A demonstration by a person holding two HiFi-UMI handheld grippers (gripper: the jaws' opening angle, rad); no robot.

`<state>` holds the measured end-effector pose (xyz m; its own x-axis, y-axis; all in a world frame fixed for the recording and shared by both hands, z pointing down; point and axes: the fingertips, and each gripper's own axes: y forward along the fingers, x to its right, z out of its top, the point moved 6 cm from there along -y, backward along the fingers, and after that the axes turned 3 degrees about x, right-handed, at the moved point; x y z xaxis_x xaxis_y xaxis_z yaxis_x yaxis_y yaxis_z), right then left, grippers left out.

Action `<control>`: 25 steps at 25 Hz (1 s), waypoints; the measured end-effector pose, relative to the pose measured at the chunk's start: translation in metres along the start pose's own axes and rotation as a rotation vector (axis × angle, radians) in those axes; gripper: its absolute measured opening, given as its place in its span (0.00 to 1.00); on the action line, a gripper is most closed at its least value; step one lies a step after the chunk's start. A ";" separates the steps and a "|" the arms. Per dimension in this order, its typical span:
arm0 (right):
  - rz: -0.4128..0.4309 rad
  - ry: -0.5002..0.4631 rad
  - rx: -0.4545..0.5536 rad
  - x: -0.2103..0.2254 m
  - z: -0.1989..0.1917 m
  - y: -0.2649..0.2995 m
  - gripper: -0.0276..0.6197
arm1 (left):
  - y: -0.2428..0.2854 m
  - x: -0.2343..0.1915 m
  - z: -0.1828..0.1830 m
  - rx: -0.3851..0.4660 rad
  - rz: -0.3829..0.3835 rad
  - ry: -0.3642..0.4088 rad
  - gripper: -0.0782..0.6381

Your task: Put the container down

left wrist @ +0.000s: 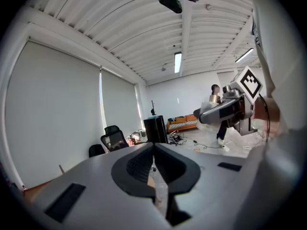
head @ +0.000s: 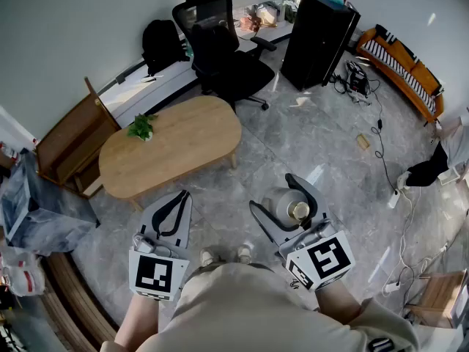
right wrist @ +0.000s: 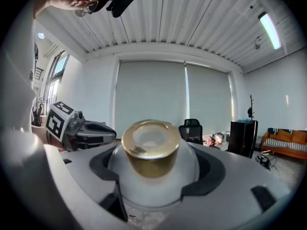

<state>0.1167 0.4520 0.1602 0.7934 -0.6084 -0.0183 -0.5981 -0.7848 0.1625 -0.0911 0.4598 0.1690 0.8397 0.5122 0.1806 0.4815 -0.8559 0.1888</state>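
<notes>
Bare grey stone floor lies open ahead of the right gripper. The oval light-wood table blocks the left; black office chair, black cabinet and floor cables stand farther off.

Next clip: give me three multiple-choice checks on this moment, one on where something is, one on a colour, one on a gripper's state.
1. Where is the green plant?
A. on the oval wooden table
B. on the office chair
C. on the floor

2. What colour is the cap of the white container?
A. red
B. gold
C. blue

3. How do the jaws of the left gripper stand?
A. wide apart
B. clamped on the container
C. together, with nothing between them

Answers:
1 A: the head view shows the plant on the tabletop, near its left end.
2 B: the right gripper view shows a gold cap.
3 C: the left gripper view shows the jaws meeting, empty.
</notes>
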 end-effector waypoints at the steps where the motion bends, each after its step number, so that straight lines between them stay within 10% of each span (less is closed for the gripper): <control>1: 0.002 0.004 0.001 0.003 0.001 0.000 0.55 | 0.002 0.001 0.001 -0.001 -0.001 0.001 0.12; 25: 0.029 0.027 0.004 0.072 -0.021 -0.022 0.55 | 0.061 0.056 0.009 -0.026 -0.010 0.024 0.12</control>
<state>0.1895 0.4275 0.1759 0.7782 -0.6279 0.0128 -0.6216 -0.7671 0.1587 -0.0123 0.4353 0.1815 0.8281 0.5230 0.2017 0.4833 -0.8485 0.2157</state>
